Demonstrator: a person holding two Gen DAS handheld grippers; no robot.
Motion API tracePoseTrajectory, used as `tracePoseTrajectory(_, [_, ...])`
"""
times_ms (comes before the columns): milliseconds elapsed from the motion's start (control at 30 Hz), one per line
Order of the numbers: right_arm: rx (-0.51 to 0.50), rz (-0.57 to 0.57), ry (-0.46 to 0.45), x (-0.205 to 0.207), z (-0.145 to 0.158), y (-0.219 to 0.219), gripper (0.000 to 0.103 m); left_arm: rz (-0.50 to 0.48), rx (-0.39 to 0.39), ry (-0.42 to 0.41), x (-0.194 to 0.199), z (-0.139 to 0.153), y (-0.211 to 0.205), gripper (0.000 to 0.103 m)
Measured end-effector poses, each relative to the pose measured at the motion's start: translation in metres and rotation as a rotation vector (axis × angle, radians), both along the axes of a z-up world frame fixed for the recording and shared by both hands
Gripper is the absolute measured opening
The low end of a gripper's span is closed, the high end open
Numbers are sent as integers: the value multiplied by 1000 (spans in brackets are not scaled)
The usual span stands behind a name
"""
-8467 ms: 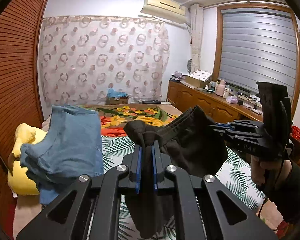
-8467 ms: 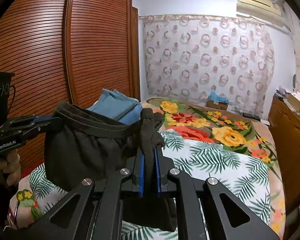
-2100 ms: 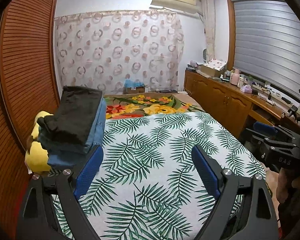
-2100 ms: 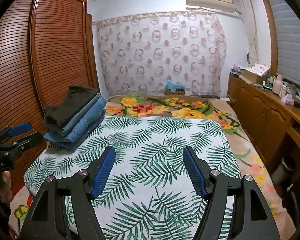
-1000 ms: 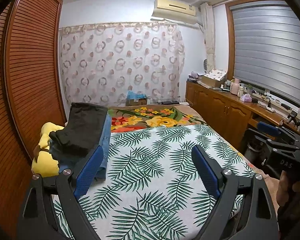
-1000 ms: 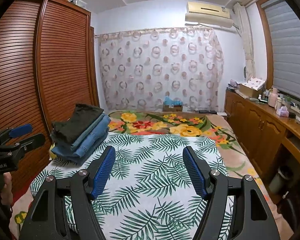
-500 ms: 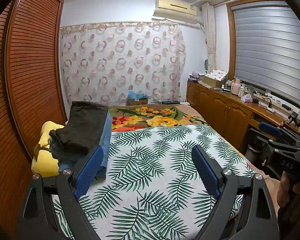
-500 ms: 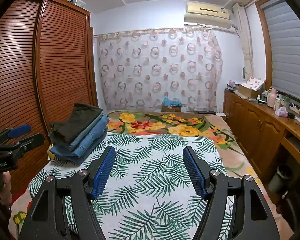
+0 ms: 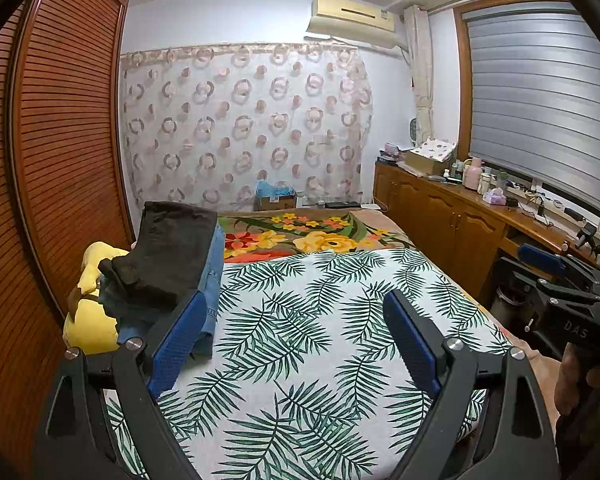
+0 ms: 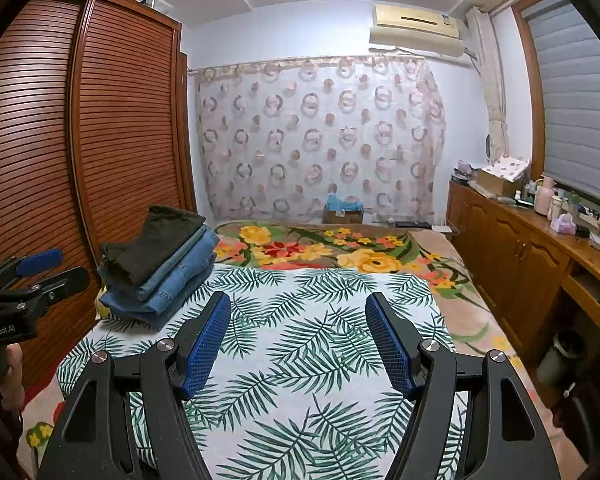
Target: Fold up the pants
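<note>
Both claws, left claw (image 9: 296, 344) and right claw (image 10: 298, 344), are hanging released. Dark pants (image 10: 152, 242), upper left, are lying folded; soft, light; take hold at folded edge.

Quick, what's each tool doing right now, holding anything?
Left tool: open, holding nothing.
Right tool: open, holding nothing.
The dark pants lie folded on the stack of jeans.
</note>
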State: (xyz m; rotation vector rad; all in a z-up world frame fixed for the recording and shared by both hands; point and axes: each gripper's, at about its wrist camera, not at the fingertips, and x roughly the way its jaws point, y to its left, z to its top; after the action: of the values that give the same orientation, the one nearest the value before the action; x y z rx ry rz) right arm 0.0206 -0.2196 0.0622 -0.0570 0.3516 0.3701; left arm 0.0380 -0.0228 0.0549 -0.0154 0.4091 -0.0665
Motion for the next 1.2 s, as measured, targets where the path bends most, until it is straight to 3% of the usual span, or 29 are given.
tracePoseTrajectory(1200, [4,13,-6,0,-4,-1,72,-2,-3,-1,0,0,1,90])
